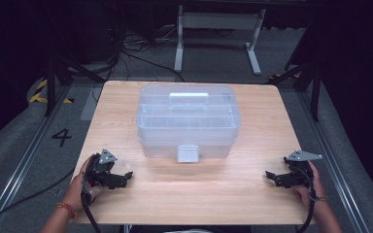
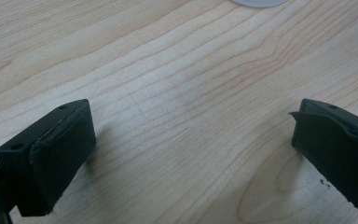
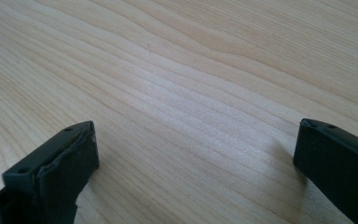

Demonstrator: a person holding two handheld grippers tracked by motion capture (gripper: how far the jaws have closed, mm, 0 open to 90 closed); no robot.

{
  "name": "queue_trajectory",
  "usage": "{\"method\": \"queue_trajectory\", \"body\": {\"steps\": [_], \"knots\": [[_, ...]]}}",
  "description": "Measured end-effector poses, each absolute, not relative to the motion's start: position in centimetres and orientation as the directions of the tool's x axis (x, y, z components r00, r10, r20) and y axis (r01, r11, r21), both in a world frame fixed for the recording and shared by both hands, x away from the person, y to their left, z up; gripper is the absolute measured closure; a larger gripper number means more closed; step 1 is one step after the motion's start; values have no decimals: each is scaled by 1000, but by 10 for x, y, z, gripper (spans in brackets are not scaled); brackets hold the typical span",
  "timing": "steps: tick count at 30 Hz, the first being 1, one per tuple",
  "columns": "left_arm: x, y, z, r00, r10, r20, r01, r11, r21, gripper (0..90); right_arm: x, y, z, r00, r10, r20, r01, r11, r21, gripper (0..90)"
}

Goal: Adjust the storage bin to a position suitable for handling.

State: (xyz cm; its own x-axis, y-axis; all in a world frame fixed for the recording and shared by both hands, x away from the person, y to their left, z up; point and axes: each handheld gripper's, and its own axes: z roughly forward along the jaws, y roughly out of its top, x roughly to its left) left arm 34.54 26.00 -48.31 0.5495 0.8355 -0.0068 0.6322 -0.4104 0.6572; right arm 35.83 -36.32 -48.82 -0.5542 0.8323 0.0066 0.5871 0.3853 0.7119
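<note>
Resting low on the wooden table (image 1: 252, 194), both grippers sit empty w/ jaws spread wide. Left gripper (image 1: 126, 177) is at lower left of the high view, held by the left hand (image 1: 77, 191); right gripper (image 1: 270, 177) at lower right, in the right hand (image 1: 313, 191). Clear plastic box (image 1: 188, 121) stands at centre, slightly toward the top, lid on, white handle up top, white latch (image 1: 188, 153) on its near face. Box is between the grippers, well apart from each. In both gripper views, bare wood grain lies between the black pads (image 2: 60, 158).
</note>
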Motion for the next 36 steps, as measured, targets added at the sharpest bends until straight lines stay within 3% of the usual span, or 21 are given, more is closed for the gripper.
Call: {"method": "queue_trajectory", "body": {"steps": [28, 32, 33, 36], "knots": [[350, 266, -483, 633, 774, -5, 588, -476, 654, 4, 361, -365, -486, -604, 797, 0, 568, 431, 701, 11], [350, 266, -483, 633, 774, -5, 588, -476, 654, 4, 361, -366, -485, -626, 779, 0, 559, 449, 697, 38], [350, 266, -483, 633, 774, -5, 588, -477, 653, 4, 360, -367, -484, -636, 772, 2, 547, 448, 707, 155], [350, 266, -483, 633, 774, -5, 588, -476, 654, 4, 359, -367, -482, -640, 768, -12, 532, 454, 715, 180]]}}
